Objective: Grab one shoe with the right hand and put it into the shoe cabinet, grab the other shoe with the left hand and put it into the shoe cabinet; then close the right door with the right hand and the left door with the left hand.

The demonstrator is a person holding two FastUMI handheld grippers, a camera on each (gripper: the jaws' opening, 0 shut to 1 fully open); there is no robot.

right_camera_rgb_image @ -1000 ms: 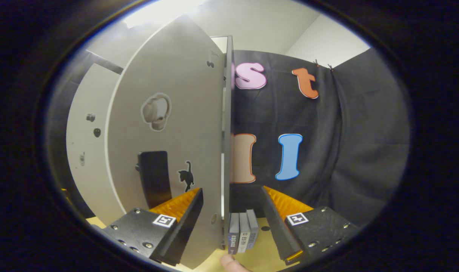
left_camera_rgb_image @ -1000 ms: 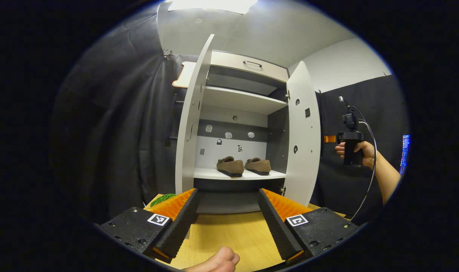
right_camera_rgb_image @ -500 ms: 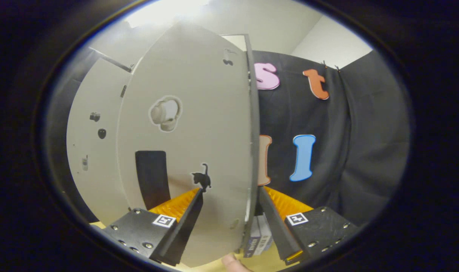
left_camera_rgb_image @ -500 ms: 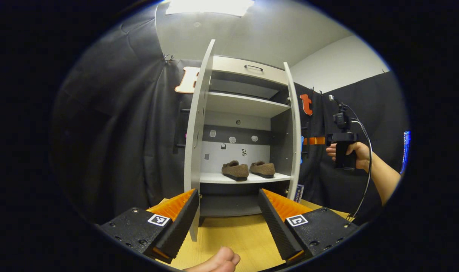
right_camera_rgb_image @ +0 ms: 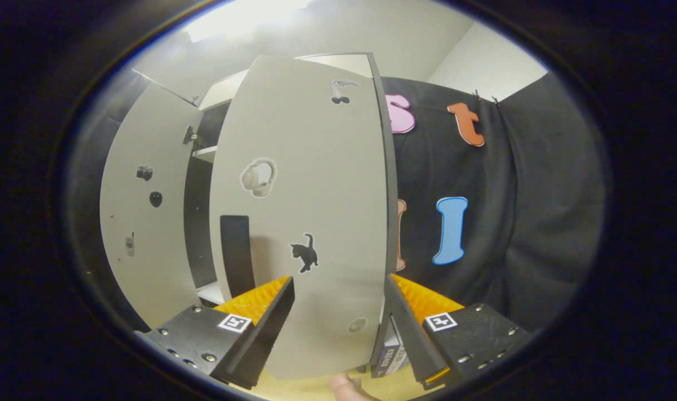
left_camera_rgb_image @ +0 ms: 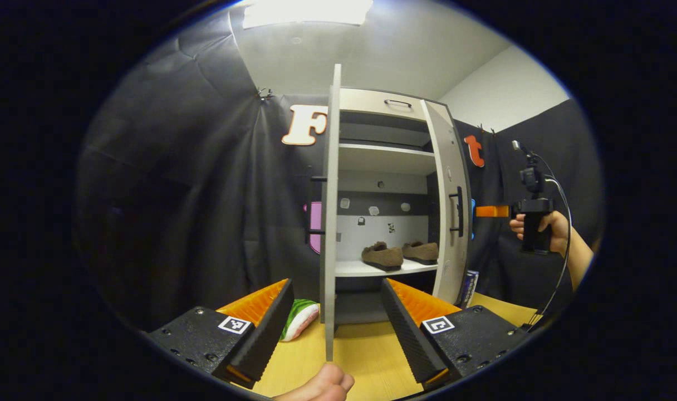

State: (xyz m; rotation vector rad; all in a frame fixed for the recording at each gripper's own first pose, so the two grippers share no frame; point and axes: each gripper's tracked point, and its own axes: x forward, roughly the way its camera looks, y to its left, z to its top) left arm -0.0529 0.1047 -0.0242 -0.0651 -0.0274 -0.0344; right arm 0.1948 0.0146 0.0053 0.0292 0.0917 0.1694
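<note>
Two brown fuzzy shoes (left_camera_rgb_image: 383, 256) (left_camera_rgb_image: 421, 252) stand side by side on the lower shelf of the white shoe cabinet (left_camera_rgb_image: 383, 159). The left door (left_camera_rgb_image: 330, 223) stands wide open, edge-on to me, rising between the fingers of my open left gripper (left_camera_rgb_image: 335, 320), which holds nothing. The right door (left_camera_rgb_image: 452, 211) is swung most of the way shut. In the right gripper view its stickered outer face (right_camera_rgb_image: 305, 211) with a black handle (right_camera_rgb_image: 235, 250) is close in front of my open right gripper (right_camera_rgb_image: 338, 323). A hand holds that gripper (left_camera_rgb_image: 483, 211) just right of the door.
A green and white object (left_camera_rgb_image: 299, 320) lies on the wooden table (left_camera_rgb_image: 366, 356) left of the cabinet. Several small books (right_camera_rgb_image: 391, 353) stand at the cabinet's right foot. Black cloth walls enclose the booth. The left door's inner face (right_camera_rgb_image: 143, 223) shows beyond the right door.
The right door has swung from wide open to nearly shut, with my right gripper following its outer face. My left gripper has shifted left, so the left door is now edge-on.
</note>
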